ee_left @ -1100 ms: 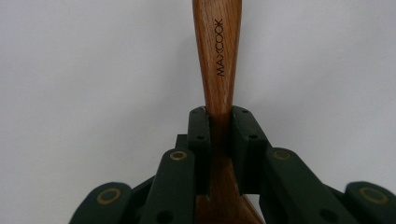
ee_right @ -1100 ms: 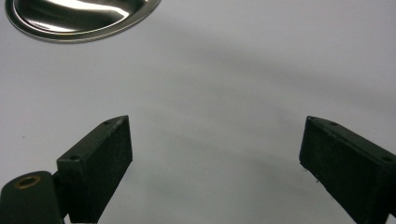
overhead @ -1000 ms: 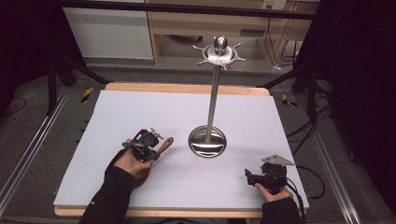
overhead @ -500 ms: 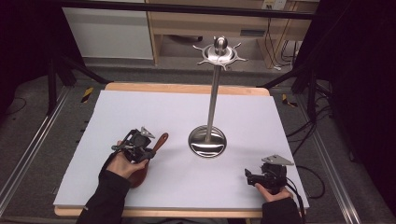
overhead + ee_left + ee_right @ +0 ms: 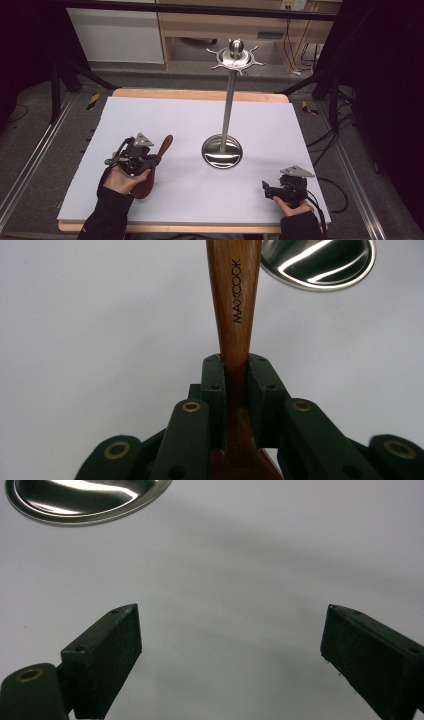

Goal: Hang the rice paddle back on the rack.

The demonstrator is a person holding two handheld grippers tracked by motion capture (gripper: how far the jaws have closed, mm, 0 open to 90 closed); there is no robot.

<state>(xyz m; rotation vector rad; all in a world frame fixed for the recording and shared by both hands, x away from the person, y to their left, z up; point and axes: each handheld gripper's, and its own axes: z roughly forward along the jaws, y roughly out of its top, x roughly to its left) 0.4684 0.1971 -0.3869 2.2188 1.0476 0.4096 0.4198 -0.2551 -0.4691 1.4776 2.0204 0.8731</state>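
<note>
High view: a wooden spoon (image 5: 152,167) is being pinched by its handle in the left claw (image 5: 150,161) over the white worktop (image 5: 190,125), left of the metal stand (image 5: 223,150), while the right claw (image 5: 266,190) is being held spread.

The right tongs (image 5: 230,655) stand wide apart, their two black jaws rising from the lower corners with nothing between them but the bare white worktop (image 5: 260,565). At the upper left, well apart from the jaws, lies the rim of a shiny round metal base (image 5: 85,500).
</note>
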